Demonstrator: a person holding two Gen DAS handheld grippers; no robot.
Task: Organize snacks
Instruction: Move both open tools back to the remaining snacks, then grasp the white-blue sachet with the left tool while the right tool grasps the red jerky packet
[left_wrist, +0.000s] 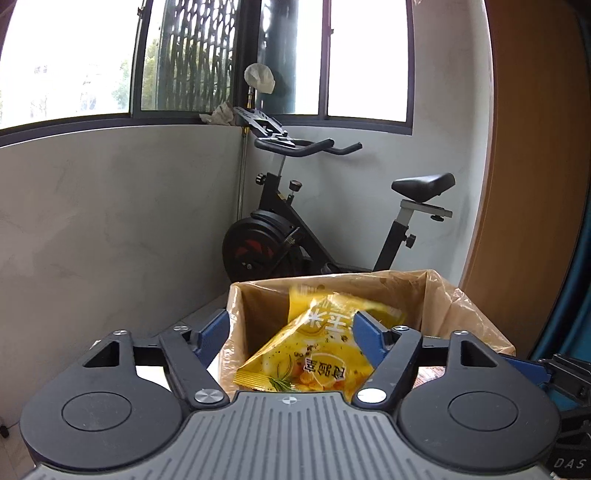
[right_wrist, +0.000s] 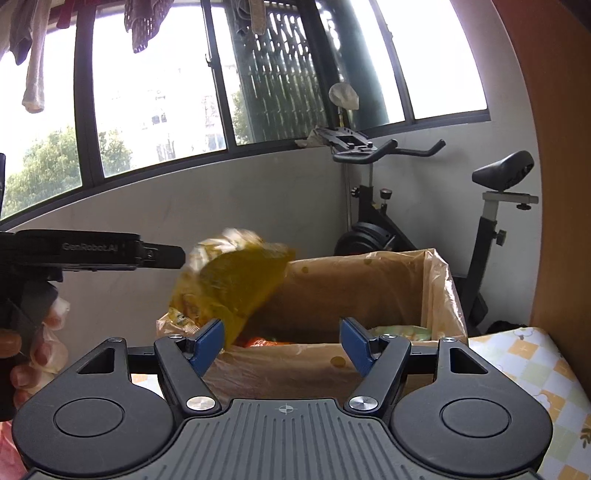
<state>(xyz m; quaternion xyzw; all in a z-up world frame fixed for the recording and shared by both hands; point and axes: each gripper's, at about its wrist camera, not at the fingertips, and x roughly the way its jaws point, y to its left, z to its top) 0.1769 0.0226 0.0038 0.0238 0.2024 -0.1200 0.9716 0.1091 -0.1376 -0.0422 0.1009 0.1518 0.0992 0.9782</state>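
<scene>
A black exercise bike (left_wrist: 295, 229) stands in the corner behind everything, under big windows (left_wrist: 66, 62). A cardboard box (left_wrist: 476, 325) lined with a thin brown plastic bag sits in the lower middle of both views. At the lower right of the right wrist view is a cloth with yellow and green squares (right_wrist: 532, 369). Clothes (right_wrist: 33, 55) hang at the upper left there.

The words "GenRobot.AI" show on the left gripper's side, at the middle left of the right wrist view.

The yellow snack bag (left_wrist: 314, 354) is shiny, with corn pictures and big white letters (I cannot read them well). It sits tilted over the box's near edge, between the blue fingers (left_wrist: 212, 330) of the left gripper (left_wrist: 291, 332). The fingers stand apart and do not squeeze it. In the right wrist view it looks blurry.

The right gripper (right_wrist: 282, 338) is spread apart too, with nothing in it. Orange and green packs (right_wrist: 402, 332) lie inside the box.
</scene>
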